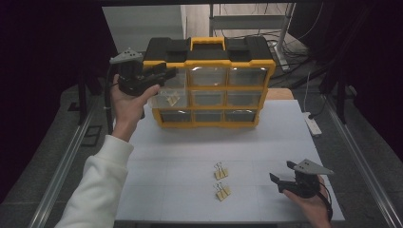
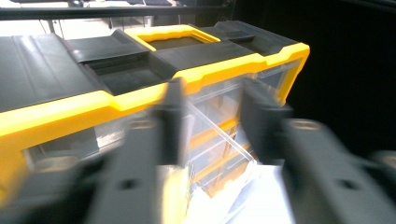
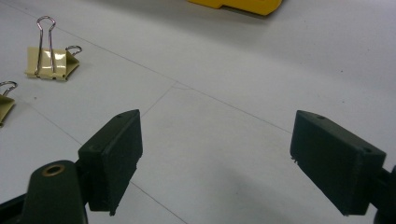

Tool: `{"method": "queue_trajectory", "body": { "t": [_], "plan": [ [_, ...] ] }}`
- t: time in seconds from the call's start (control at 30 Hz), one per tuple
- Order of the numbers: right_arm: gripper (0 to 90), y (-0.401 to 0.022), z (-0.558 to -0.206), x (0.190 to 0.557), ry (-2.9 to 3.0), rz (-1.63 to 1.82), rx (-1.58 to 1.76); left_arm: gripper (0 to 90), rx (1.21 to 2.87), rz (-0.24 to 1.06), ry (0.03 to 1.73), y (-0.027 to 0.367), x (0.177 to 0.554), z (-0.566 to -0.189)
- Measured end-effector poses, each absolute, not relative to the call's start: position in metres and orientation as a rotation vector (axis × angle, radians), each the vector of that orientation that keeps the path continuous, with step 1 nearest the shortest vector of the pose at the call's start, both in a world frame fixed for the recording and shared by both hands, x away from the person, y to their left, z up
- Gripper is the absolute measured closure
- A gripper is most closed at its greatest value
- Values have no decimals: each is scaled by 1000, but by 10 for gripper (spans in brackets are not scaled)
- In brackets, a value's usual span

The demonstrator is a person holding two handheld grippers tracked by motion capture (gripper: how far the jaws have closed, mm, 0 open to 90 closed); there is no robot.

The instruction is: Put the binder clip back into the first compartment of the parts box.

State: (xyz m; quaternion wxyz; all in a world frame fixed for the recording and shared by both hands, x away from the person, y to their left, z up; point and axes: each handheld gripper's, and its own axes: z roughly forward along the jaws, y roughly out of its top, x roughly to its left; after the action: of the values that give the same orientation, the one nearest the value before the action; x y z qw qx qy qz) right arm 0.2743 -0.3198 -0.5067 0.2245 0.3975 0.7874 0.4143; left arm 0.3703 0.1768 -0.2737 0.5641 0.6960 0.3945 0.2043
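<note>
Left gripper [image 1: 168, 75]: you hold it raised at the organizer's upper left, jaws apart, nothing pinched. Blurred in its own view.
Drawer [image 1: 166, 96]: clear, pulled out of the organizer's left column, middle row, just below your left jaws. One clip [image 1: 172, 99] lies inside.
Organizer [image 1: 209, 57]: yellow and black, three by three clear drawers, standing at the far side of the table [image 1: 266, 142].
Right gripper [image 1: 281, 175]: you rest it low at the near right of the table, jaws spread wide, nothing between them.
Loose clips: two on the table, far one [image 1: 220, 172], near one [image 1: 222, 191], left of your right gripper, well apart from the organizer.
</note>
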Motion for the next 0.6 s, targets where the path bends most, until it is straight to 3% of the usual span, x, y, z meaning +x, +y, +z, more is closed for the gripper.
{"method": "queue_trajectory", "body": {
  "t": [0.07,0.2,0.6],
  "plan": [
    [174,-320,-507,274,2173,1143,1098,383,1641,454,898,174,366,-274],
    [173,-320,-507,274,2172,1141,1099,239,1695,397,854,168,358,-273],
    [173,-319,-507,273,2176,1149,1100,194,1736,349,744,164,315,-286]
  ]
}}
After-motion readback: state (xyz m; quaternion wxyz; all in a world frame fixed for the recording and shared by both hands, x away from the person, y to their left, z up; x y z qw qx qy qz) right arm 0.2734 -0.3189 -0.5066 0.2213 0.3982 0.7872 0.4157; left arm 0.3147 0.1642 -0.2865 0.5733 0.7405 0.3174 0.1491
